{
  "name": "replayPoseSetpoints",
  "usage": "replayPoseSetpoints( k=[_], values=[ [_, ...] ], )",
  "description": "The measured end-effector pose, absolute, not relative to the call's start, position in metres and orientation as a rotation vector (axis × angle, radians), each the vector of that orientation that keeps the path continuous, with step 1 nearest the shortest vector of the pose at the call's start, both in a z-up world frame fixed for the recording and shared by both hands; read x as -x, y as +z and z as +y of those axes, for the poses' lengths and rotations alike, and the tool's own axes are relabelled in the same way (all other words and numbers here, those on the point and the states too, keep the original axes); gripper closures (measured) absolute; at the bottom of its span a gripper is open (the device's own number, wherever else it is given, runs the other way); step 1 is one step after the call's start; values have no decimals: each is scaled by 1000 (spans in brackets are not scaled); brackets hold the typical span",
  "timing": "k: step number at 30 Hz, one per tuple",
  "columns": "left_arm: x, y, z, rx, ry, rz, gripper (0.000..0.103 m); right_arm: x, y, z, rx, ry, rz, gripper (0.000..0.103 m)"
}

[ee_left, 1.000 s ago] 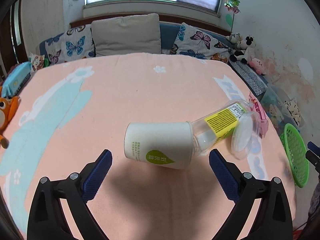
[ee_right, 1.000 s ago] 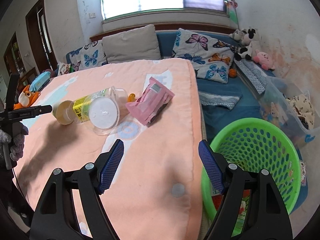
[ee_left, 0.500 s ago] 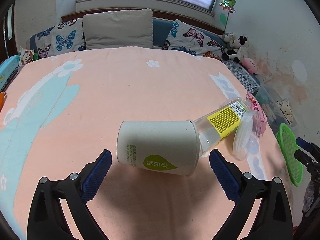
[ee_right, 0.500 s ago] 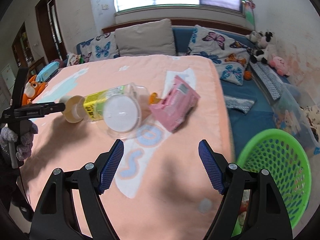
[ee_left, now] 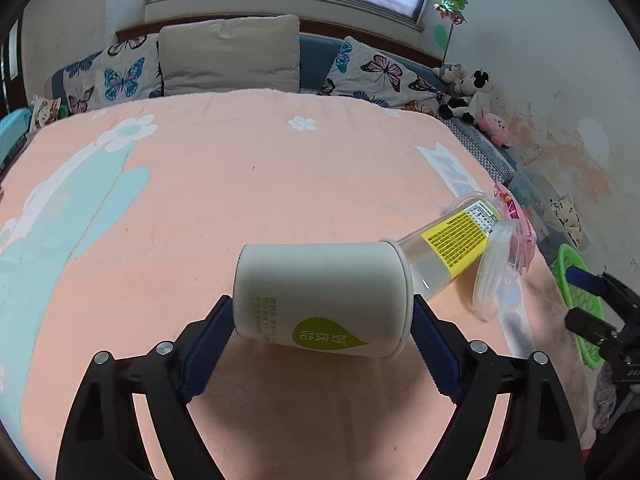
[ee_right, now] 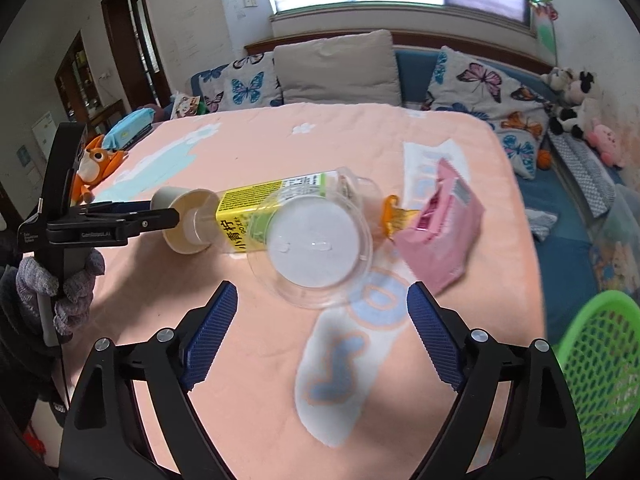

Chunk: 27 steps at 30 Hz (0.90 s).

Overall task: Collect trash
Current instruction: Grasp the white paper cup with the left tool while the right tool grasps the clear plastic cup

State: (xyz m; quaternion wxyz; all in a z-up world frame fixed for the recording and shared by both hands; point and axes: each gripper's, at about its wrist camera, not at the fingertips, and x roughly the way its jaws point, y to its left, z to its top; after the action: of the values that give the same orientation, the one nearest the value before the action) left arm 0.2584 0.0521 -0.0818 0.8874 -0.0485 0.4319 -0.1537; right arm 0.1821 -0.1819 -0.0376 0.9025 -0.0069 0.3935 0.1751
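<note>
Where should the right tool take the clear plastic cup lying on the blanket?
Grip the clear plastic cup across its round side wall, coming from above. It lies on its side with the lidded mouth facing the right tool, so the curved wall is free; the bottle lies against its far-left side.

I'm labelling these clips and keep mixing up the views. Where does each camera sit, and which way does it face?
Left wrist: on the left gripper, low over the peach blanket, facing the headboard; its open blue-padded fingers flank the lying white paper cup.
Right wrist: on the right gripper, open, facing the clear plastic lid and pink wrapper; the gloved left hand shows.
Shared: cup, yellow-labelled clear bottle, green mesh basket.
</note>
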Motion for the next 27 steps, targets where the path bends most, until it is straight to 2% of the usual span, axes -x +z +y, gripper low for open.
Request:
replayPoseSetpoints(
  k=[10, 27],
  values=[
    [-254, -76, 57, 109, -280, 880, 20, -206, -56, -164, 10, 378, 848, 10],
    [-251, -70, 66, 111, -276, 864, 21, -229, -81, -153, 39, 350, 872, 4]
  ],
)
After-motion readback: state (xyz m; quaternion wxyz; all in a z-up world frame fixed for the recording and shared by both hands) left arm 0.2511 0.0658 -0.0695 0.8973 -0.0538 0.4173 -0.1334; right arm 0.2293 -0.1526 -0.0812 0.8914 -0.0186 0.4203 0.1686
